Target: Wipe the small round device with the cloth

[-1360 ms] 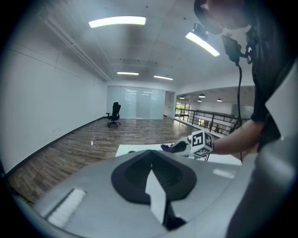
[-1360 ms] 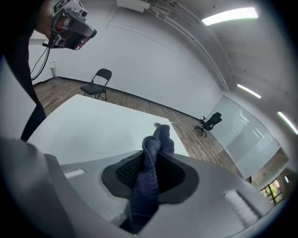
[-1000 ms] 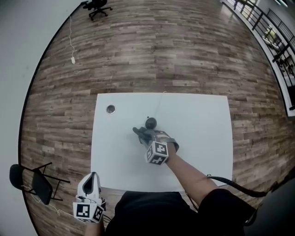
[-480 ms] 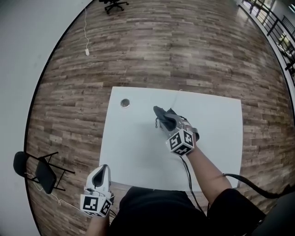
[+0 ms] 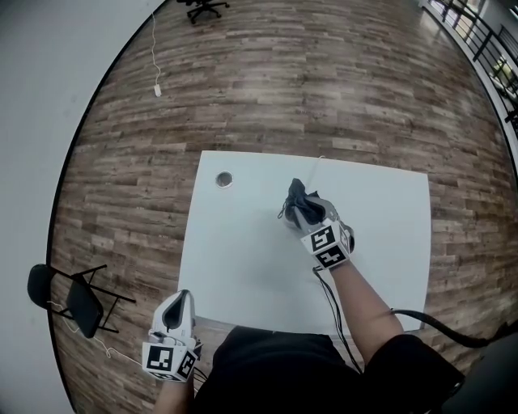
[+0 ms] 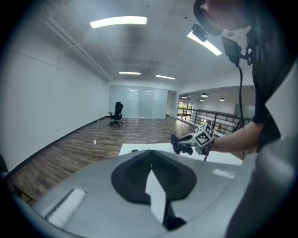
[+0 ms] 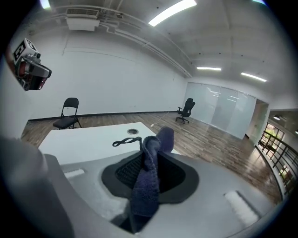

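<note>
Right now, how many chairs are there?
2: a black folding chair on the floor left of the table, and an office chair far across the room. More may be hidden.

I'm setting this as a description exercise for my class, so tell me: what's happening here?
Someone holds tongs in each hand. The right tongs are shut on a dark blue cloth over the white table. The left tongs, shut and empty, hang beside the table's near left corner. The small round device cannot be made out, so no wiping shows right now.
</note>
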The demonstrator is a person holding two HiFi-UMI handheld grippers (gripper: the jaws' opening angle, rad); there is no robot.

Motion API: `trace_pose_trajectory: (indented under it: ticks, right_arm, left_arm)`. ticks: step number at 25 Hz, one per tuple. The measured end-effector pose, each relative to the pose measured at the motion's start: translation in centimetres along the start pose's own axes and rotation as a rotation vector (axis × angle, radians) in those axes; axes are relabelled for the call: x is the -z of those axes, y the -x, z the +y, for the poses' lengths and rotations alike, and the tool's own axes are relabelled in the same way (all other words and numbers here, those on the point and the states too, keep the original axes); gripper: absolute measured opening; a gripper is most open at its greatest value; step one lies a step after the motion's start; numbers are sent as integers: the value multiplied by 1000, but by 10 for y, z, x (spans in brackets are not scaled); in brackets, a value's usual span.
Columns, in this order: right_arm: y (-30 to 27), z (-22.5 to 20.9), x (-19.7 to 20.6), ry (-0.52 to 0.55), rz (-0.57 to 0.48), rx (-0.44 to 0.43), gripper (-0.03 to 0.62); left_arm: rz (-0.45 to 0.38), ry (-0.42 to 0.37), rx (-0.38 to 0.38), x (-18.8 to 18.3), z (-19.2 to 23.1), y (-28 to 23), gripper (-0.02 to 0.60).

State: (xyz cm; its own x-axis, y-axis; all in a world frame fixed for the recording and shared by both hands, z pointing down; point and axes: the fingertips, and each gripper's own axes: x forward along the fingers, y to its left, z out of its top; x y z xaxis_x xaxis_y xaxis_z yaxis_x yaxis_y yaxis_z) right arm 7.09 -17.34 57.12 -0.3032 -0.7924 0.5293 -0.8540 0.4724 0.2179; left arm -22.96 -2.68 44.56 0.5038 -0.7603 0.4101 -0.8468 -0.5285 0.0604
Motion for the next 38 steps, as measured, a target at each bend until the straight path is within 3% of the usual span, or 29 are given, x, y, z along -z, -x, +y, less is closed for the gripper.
trace_pose_trajectory:
  ticks: [9,16,19,22,24,38]
  right_arm:
    - [-1,-4,43,-89,103,-5,87]
    - [-9,41,93,-174,287,-196,86]
    - [2,30,76,-164,206,-127,87]
    - [20,3,30,-47,44,-15,87]
    - [21,-5,6,27,-8,6,87]
    - [-8,69,4,181,84,-170,87]
  left_arm:
    - [7,3,2,3,1,2,6]
    - [3,3,12,1,1,-1,5]
    - [-4,8,10,-1,5,-2,5]
    - [-8,13,9,0,3,-1,5]
    - [-5,8,17,2,-2,-2,6]
    - [-7,45,-20,5,8,11,6]
